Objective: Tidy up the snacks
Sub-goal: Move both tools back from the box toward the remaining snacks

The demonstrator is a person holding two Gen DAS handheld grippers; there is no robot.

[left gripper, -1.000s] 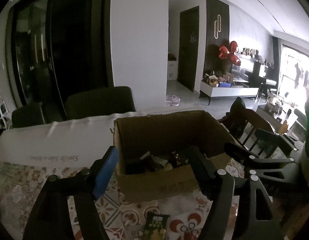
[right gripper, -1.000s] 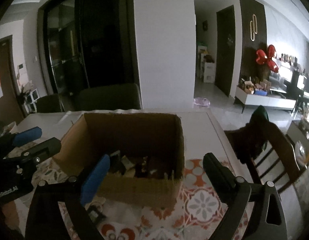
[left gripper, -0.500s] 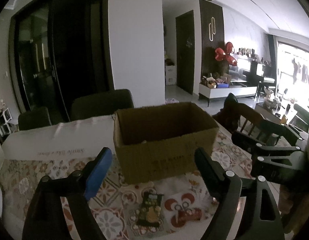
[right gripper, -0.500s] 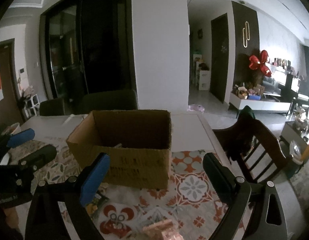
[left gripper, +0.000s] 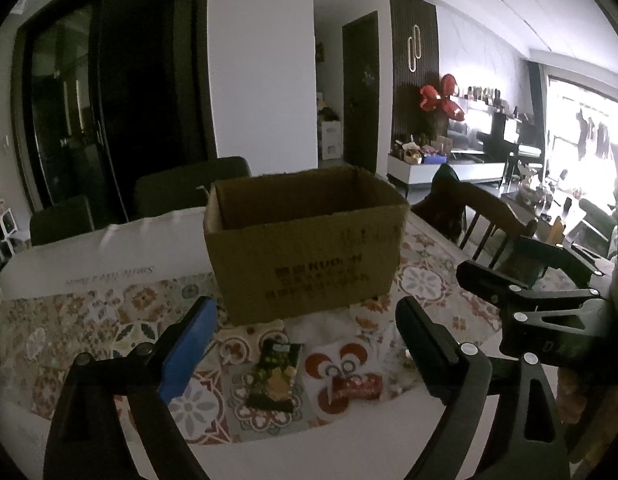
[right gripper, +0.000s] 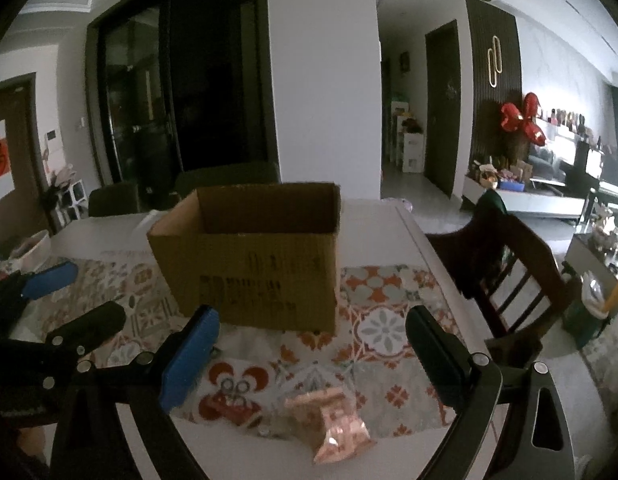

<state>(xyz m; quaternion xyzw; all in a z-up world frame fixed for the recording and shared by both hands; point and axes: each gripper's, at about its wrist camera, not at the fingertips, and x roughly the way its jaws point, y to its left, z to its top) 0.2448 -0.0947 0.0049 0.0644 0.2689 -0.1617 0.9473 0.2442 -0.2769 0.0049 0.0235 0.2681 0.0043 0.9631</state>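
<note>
An open brown cardboard box (left gripper: 309, 248) (right gripper: 253, 264) stands on the patterned tablecloth; its inside is hidden from here. On the cloth in front of it lie a dark green snack packet (left gripper: 275, 380) and a small red packet (left gripper: 355, 386). A pink packet (right gripper: 333, 424) in clear wrap lies near the table's front edge. My left gripper (left gripper: 305, 336) hovers above the green packet, jaws opening, nothing between them. Over the pink packet, my right gripper (right gripper: 313, 344) is open and empty. Each gripper also shows at the side of the other's view.
A wooden chair (right gripper: 509, 264) stands at the table's right side. Two dark chairs (left gripper: 189, 188) stand behind the table's far edge. A white strip of table (left gripper: 109, 252) lies left of the box. A living room with a bright window lies beyond on the right.
Both grippers drew back from over the box toward the table's front and sank slightly. The box's contents dropped out of sight, and the packets on the cloth came into view. The left jaws widened.
</note>
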